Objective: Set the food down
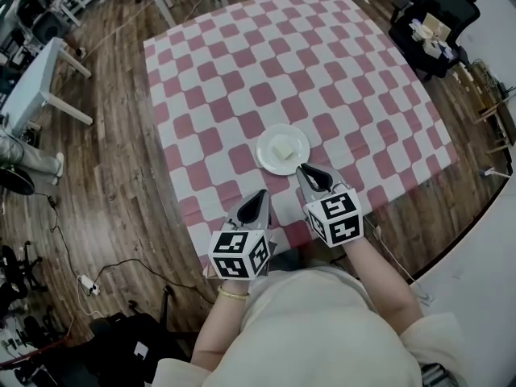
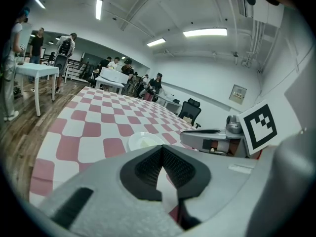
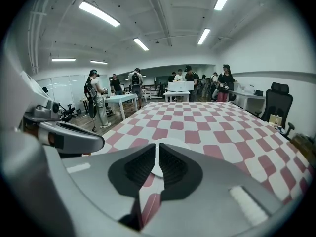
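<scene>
A white plate [image 1: 266,161] lies on the red-and-white checked cloth [image 1: 322,71], near its front edge. On it rests a pale yellow block of food [image 1: 283,148]. My right gripper [image 1: 301,168] points at the plate's near rim, its tips just short of it. In the right gripper view [image 3: 158,147] only a thin slit shows between its jaws, with nothing in it. My left gripper [image 1: 260,193] hangs further back and left of the plate. Its tips [image 2: 161,149] meet and hold nothing. The left gripper view shows the plate [image 2: 140,141] ahead of it.
The cloth covers a large patch of wooden floor [image 1: 113,176]. A white table [image 1: 40,87] stands at the far left and a black office chair [image 1: 435,14] at the top right. Cables [image 1: 89,276] trail on the floor at lower left. Several people stand far back.
</scene>
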Demonstrator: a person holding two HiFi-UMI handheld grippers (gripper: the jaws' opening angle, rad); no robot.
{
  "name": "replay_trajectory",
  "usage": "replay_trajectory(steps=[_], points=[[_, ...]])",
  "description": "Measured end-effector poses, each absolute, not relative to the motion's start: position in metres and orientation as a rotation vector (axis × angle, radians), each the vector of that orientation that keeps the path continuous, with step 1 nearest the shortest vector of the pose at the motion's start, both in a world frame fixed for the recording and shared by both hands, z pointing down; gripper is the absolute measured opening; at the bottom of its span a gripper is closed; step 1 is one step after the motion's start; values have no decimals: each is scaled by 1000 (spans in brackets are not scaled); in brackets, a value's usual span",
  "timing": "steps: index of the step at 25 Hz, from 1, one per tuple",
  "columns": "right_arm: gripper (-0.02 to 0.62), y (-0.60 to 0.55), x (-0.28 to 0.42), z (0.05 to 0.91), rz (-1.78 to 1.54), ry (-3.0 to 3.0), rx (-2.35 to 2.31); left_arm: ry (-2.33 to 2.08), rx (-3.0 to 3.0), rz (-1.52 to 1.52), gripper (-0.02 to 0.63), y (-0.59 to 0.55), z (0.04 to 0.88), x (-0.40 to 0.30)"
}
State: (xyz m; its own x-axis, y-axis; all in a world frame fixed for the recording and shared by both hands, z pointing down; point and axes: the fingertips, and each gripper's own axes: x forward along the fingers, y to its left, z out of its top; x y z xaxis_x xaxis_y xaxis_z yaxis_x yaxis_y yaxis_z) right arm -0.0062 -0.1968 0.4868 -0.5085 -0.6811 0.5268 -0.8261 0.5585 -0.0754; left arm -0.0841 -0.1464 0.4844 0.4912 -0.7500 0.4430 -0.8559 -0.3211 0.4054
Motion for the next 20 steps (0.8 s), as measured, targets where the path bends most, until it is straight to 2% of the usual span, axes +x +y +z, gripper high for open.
replay_trajectory(steps=[20], points=[[6, -123, 33, 439, 381, -2472, 1237, -1339, 2182, 216, 1, -86, 462, -39]])
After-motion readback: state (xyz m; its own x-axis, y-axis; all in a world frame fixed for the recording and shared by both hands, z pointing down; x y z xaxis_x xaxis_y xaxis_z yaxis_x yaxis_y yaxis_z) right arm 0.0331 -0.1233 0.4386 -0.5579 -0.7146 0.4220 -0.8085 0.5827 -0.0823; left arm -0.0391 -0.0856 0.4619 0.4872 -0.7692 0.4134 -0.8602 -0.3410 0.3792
